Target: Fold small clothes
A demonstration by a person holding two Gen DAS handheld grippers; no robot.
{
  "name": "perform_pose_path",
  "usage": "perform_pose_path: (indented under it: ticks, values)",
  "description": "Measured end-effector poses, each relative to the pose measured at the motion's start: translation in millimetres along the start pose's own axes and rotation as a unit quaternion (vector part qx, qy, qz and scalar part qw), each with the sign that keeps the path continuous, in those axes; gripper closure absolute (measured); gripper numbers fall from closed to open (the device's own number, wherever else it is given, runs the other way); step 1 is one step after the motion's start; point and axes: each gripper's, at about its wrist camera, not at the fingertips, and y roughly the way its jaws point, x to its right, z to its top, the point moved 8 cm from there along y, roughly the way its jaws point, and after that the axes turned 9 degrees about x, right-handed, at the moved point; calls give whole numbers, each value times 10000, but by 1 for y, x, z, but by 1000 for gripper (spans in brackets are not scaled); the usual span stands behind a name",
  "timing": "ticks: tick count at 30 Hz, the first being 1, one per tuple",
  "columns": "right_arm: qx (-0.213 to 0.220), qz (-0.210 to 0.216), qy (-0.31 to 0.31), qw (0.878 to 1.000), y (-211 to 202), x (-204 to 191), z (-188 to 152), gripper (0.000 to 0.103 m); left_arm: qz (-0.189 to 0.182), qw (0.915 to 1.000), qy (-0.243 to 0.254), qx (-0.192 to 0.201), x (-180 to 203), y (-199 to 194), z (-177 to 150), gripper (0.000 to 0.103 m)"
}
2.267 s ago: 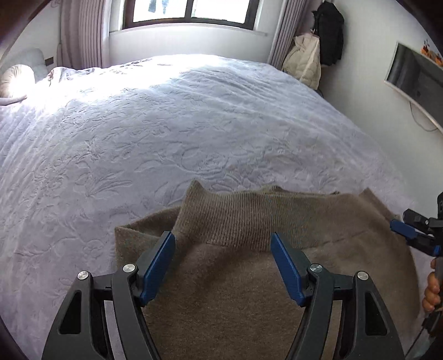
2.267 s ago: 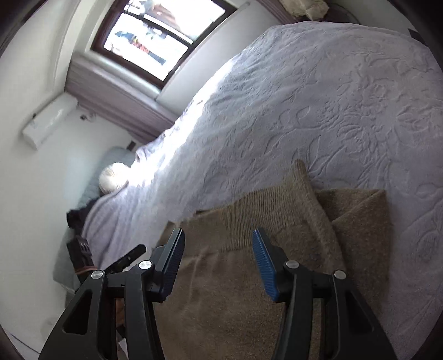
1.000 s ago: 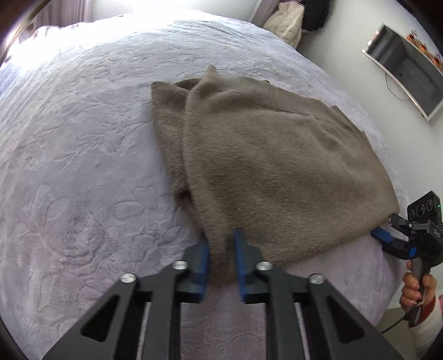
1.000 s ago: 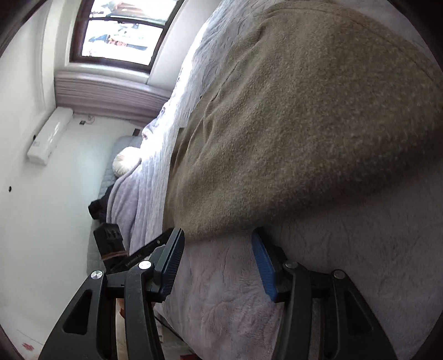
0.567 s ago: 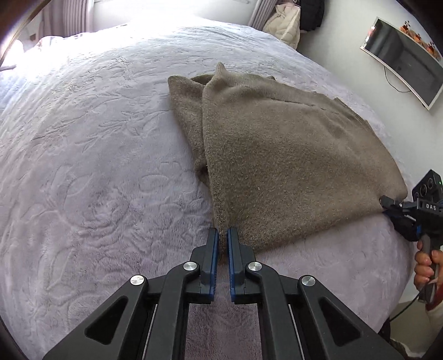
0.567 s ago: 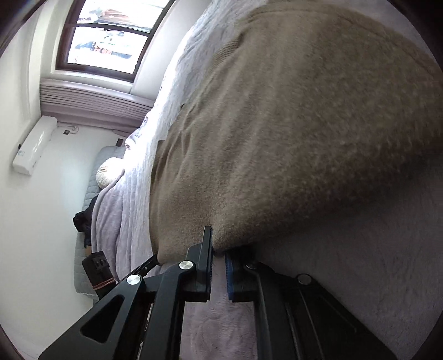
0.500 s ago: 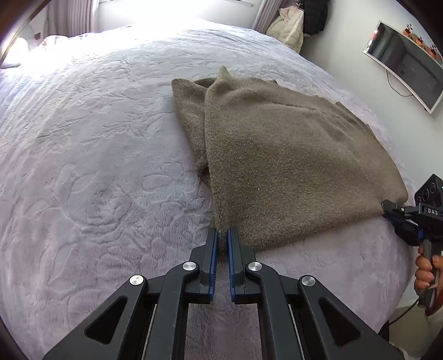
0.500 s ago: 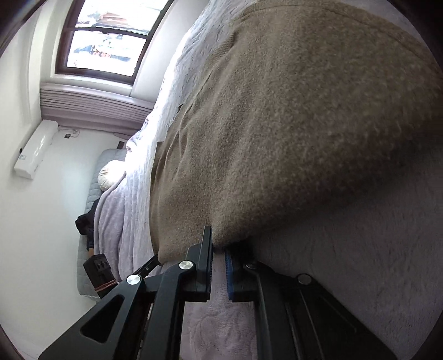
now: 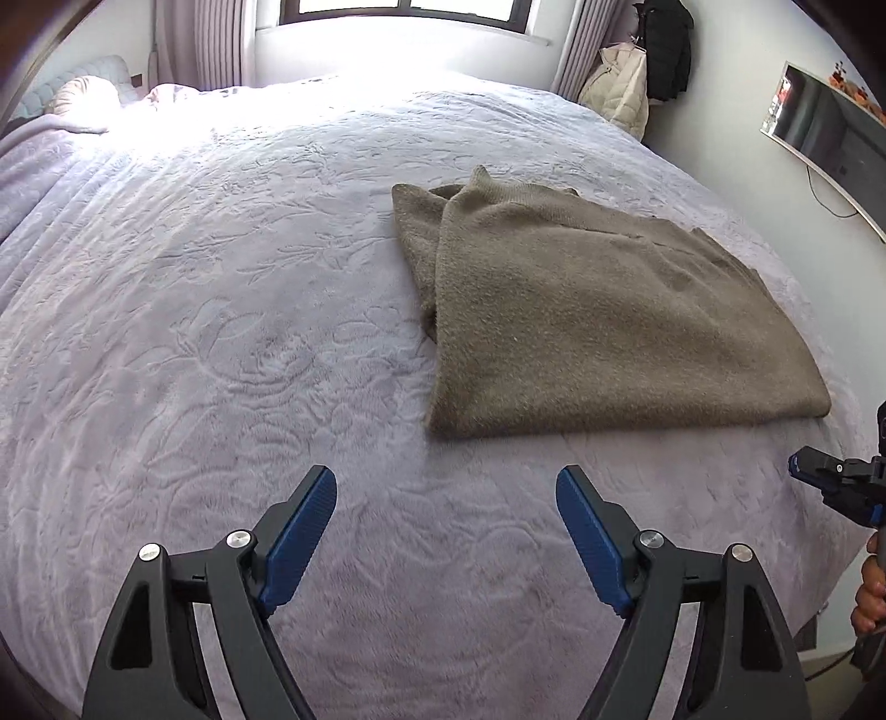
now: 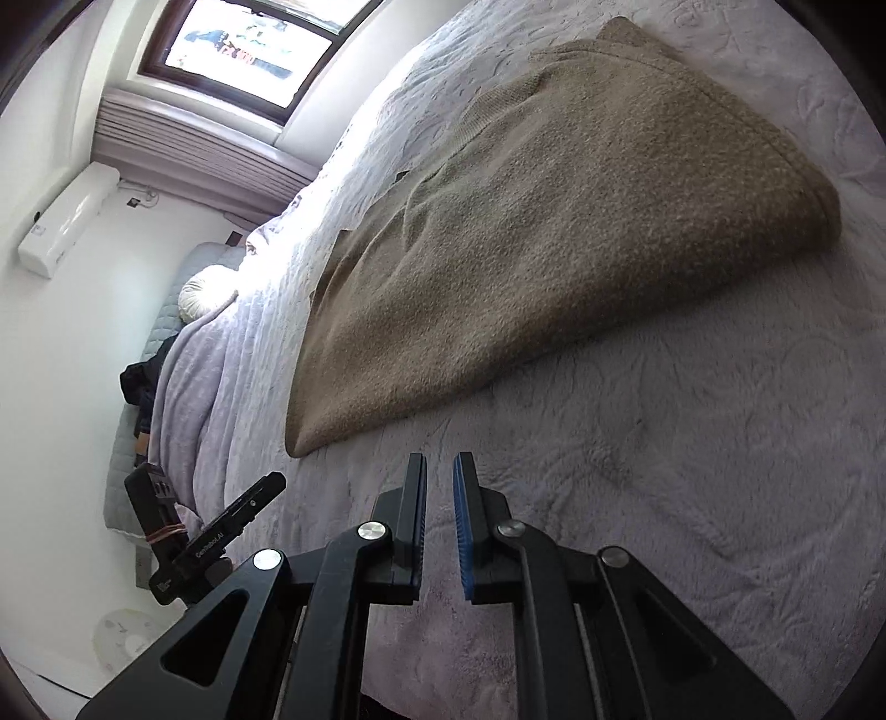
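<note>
A folded brown sweater [image 9: 609, 315] lies flat on a pale lilac embossed bedspread [image 9: 221, 332], toward the right side of the bed in the left wrist view, its ribbed collar pointing away toward the window [image 9: 410, 5]; a second layer of the same knit shows along its left edge, tucked beneath the top panel; the near hem runs in a fairly straight line across the cover. The left gripper [image 9: 446, 531] hangs over bare bedspread just short of that hem, its blue-padded fingers [image 9: 299, 537] spread wide and holding nothing; it does not touch the garment. The right gripper [image 10: 440, 520] sits low over the bedspread near the sweater's near corner [image 10: 299, 437], its fingers drawn close with only a narrow slot between them and no cloth in that slot; it too is apart from the knit. In the left wrist view the right gripper's tip appears at the far right edge [image 9: 830, 482], with part of a hand below it [image 9: 872, 587]; in the right wrist view the left gripper's black body shows at lower left [image 10: 210, 537]. Beyond the bed, a pillow [image 9: 83, 94] rests at the head, coats [image 9: 637, 83] hang in the corner, a wall-mounted screen [image 9: 830, 144] hangs at right, and an air conditioner [image 10: 66, 221] is fixed high on the wall.
</note>
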Motion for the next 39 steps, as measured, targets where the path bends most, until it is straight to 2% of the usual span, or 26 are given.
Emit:
perform_pose_path:
  ticks: [2, 6, 7, 9, 11, 13, 15, 27, 34, 37, 39]
  values:
    - [-34, -57, -75, 9999, -2, -2, -6, 89, -31, 10000, -32, 1, 6, -5, -4, 21]
    - [-112, -160, -239, 9995, -2, -8, -18, 81, -96, 9998, -139, -44, 15, -9, -14, 21]
    - [-128, -185, -301, 9993, -2, -9, -21, 77, -86, 9998, -150, -65, 16, -10, -17, 21]
    - [-147, -228, -419, 9988, -3, -11, -26, 54, -46, 9998, -164, -107, 17, -9, -22, 21]
    - [-176, -256, -529, 9981, -4, -14, -30, 46, -15, 9998, -183, -122, 18, -8, -26, 21]
    - [-208, -331, -644, 9972, -4, -15, -34, 45, -7, 9996, -244, -134, 17, -9, -29, 21]
    - [-224, -382, -775, 9960, -5, -17, -36, 39, 1, 9994, -299, -172, 16, -8, -31, 17]
    - [-274, -573, -1051, 9924, 1, -24, -47, 26, 151, 9991, -280, -285, 16, 2, -42, 16]
    - [-265, -587, -1056, 9923, 2, -24, -49, 24, 163, 9991, -277, -273, 16, 2, -45, 16]
    - [-263, -551, -999, 9931, 2, -22, -50, 24, 118, 9988, -351, -328, 16, 4, -46, 0]
    - [-268, -544, -1000, 9931, 1, -22, -50, 24, 129, 9989, -379, -245, 16, 4, -47, 0]
